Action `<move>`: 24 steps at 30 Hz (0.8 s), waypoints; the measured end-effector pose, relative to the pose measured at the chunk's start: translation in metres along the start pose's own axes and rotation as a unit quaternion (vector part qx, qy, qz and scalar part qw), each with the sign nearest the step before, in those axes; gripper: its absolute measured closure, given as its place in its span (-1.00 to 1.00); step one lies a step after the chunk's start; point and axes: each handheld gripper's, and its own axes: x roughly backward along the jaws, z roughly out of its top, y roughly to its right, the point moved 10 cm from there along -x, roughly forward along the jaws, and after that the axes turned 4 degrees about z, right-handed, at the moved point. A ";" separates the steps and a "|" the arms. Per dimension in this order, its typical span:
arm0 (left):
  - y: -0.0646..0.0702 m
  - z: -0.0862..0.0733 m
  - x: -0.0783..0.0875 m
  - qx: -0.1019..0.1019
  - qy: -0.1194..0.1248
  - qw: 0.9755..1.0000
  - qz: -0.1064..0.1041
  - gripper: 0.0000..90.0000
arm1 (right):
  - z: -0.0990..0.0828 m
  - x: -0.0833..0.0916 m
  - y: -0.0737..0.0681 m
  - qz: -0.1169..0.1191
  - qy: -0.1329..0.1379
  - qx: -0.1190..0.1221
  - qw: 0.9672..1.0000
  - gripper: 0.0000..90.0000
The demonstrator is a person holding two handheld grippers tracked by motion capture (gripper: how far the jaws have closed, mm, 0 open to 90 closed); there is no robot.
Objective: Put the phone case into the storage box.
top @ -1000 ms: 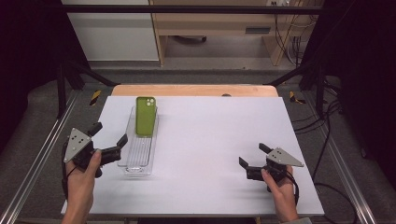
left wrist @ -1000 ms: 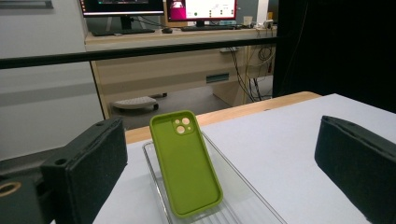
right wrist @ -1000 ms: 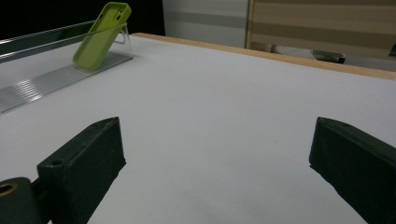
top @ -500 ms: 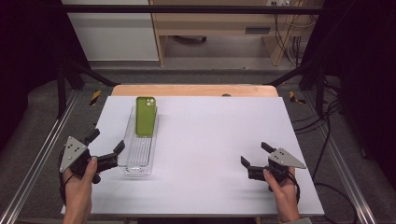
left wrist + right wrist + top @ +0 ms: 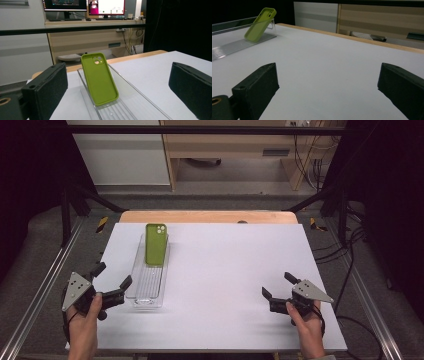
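Green silicone phone case (image 5: 156, 243) leans upright against far end of clear ribbed plastic tray (image 5: 148, 287) on white counter (image 5: 225, 270). My left claw (image 5: 111, 282) gapes empty near tray's near end — right claw (image 5: 275, 292) likewise agape, well apart. Risk: nudging tray topples case.

The left gripper (image 5: 111, 282), jaws spread wide, sits at the table's (image 5: 225, 270) 8 o'clock, just beside the near end of a clear plastic tray (image 5: 148, 292). A green phone case (image 5: 156, 244) leans against the tray's far wall at 11 o'clock, blocking that end; the near half lies bare. The right gripper (image 5: 277, 287), jaws apart, stands at 4 o'clock. Between them, bare tabletop runs unobstructed from 6 to 12 o'clock.
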 end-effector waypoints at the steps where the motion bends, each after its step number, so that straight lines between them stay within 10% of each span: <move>1: 0.000 -0.001 0.000 0.001 0.000 1.000 -0.001 -0.96 | 0.000 0.000 0.001 -0.001 0.001 0.001 1.000 -0.93; 24: 0.001 -0.023 0.003 -0.005 0.000 1.000 -0.012 -0.96 | 0.001 0.008 0.009 -0.011 0.006 0.014 1.000 -0.94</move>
